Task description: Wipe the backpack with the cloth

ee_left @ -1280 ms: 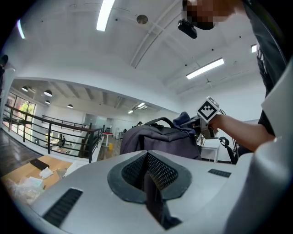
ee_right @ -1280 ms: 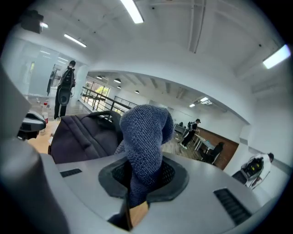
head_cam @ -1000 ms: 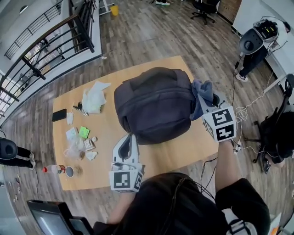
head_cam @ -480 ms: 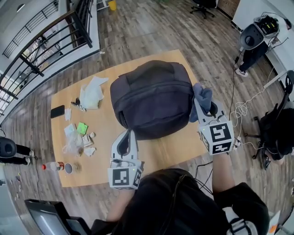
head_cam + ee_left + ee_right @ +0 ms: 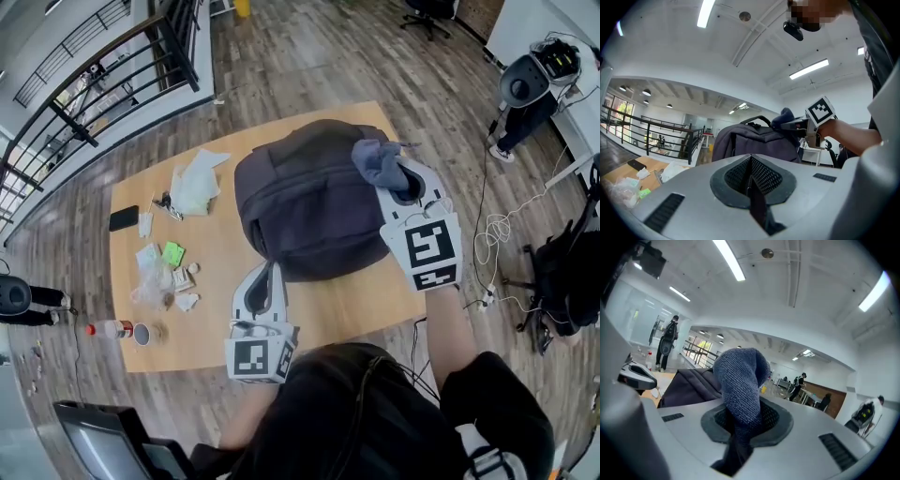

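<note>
One cloth [image 5: 375,161] clamped in right gripper [image 5: 397,182], over backpack [image 5: 300,216]

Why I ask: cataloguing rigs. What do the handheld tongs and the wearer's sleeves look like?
The left tongs and right tongs are light grey plastic shells with dark meshed pads; each carries a white cube printed with black square markers. The person wears a black top, forearms uncovered.

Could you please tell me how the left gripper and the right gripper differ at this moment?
The left grey gripper is shut on nothing; the right grey gripper is shut on the blue-grey knitted cloth. The left sits low beside the dark grey fabric backpack; the right is up at its top. Both are shut and point toward the backpack.
</note>
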The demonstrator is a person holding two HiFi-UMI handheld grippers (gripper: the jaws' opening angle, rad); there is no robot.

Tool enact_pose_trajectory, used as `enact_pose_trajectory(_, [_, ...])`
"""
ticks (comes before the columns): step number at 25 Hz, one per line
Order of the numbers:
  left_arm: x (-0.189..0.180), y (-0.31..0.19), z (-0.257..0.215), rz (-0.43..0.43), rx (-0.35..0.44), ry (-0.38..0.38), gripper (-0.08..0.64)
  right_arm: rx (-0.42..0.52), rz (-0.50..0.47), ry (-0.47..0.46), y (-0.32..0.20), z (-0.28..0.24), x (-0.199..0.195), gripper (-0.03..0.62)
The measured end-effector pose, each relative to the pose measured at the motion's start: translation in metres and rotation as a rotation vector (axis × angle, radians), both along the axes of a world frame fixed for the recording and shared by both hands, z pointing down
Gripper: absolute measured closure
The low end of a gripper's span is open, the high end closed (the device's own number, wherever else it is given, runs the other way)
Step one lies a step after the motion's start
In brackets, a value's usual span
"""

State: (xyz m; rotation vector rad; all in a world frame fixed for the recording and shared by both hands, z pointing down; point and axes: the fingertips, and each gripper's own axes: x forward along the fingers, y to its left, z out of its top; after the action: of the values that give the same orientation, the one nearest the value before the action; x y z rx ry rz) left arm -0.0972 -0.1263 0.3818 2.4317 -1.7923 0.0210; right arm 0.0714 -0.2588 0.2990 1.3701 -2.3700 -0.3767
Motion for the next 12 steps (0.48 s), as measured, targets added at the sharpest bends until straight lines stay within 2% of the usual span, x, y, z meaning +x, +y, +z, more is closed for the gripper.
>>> enact_pose_trajectory(3, [-0.001, 0.003, 0.000, -0.003, 0.004, 0.008, 0.549, 0.059, -0.049, 0.228, -0.005, 0.003, -0.060, 0.545])
enact_pose_trajectory(4, [-0.002, 0.004, -0.001, -0.007, 0.006, 0.010, 0.549, 0.052, -0.097, 0.257, -0.003, 0.007, -0.083, 0.545])
enact_pose_trajectory(7, [-0.009, 0.010, -0.006, -0.039, 0.009, 0.013, 0.549, -0.017, -0.254, 0.155, 0.013, 0.011, -0.149, 0.545])
enact_pose_trajectory(10, [-0.025, 0.017, -0.005, -0.089, 0.007, 0.015, 0.551, -0.022, -0.297, 0.098, 0.031, 0.012, -0.172, 0.545])
enact_pose_trajectory(12, [-0.037, 0.019, -0.002, -0.120, 0.002, 0.017, 0.549, -0.089, -0.364, -0.016, 0.050, 0.019, -0.180, 0.545])
